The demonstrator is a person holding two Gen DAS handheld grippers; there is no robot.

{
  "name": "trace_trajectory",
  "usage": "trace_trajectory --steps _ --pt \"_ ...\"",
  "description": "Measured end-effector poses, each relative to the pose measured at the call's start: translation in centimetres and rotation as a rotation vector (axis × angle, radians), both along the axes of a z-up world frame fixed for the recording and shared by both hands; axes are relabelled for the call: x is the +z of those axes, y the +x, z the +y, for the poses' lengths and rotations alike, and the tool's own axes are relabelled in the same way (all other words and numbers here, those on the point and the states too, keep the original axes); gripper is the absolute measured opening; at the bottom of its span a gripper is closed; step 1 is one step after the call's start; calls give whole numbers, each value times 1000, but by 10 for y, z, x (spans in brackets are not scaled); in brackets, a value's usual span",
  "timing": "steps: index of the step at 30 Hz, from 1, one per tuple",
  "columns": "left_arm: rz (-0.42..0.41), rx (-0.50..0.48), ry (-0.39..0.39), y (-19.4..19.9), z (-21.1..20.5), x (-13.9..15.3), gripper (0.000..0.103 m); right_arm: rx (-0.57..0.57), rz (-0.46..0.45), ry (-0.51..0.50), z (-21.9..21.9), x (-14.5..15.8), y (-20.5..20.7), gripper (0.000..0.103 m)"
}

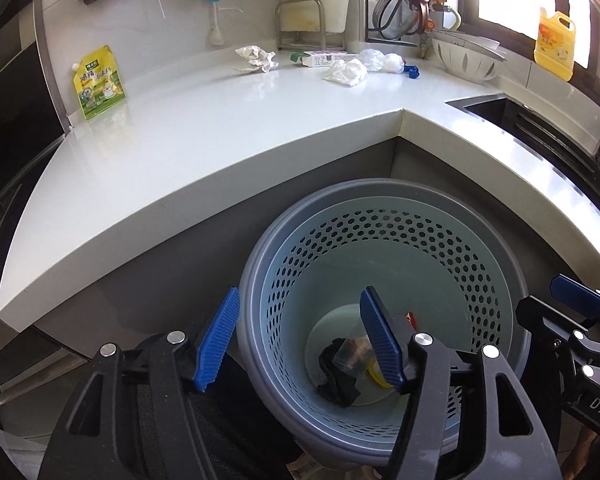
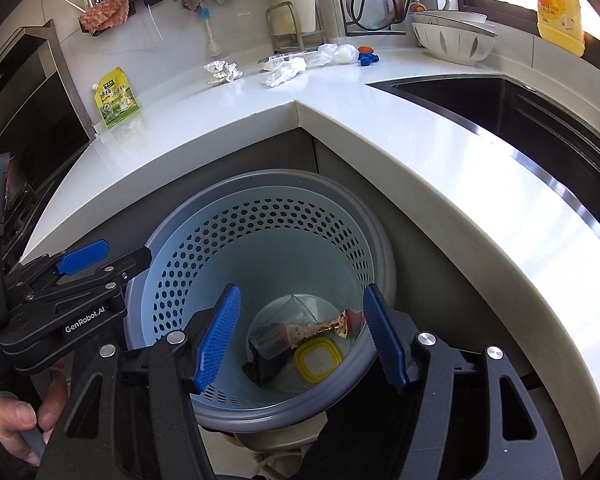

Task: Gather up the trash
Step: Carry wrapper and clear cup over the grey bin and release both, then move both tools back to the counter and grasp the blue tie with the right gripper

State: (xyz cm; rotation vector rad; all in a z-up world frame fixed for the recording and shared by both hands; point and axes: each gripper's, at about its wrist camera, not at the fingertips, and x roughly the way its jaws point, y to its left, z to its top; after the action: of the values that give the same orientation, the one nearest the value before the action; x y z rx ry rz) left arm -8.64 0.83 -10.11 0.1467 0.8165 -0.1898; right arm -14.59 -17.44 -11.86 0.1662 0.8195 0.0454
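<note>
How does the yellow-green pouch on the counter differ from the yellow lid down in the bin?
The pouch stands upright on the white counter; the lid lies flat at the bottom of the bin. The pouch is printed and has a spout; the lid is plain with a clear centre. Both are mostly yellow.

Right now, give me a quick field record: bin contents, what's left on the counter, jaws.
bin: perforated blue basket on the floor at the counter corner
in bin: yellow lid, snack wrapper, clear cup, black item
on counter: green-yellow pouch, two crumpled papers, small carton, clear bag
left gripper: jaws open, empty, over bin
right gripper: jaws open, empty, over bin
</note>
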Motion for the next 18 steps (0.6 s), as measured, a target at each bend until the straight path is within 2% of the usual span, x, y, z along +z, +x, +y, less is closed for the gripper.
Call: trace_trajectory --steps 2,18 --pt "-15 13 -1 -1 2 4 71 0 -9 -5 1 3 -1 64" --pt "-100 85 -52 2 23 37 94 10 -89 -4 1 29 -1 73"
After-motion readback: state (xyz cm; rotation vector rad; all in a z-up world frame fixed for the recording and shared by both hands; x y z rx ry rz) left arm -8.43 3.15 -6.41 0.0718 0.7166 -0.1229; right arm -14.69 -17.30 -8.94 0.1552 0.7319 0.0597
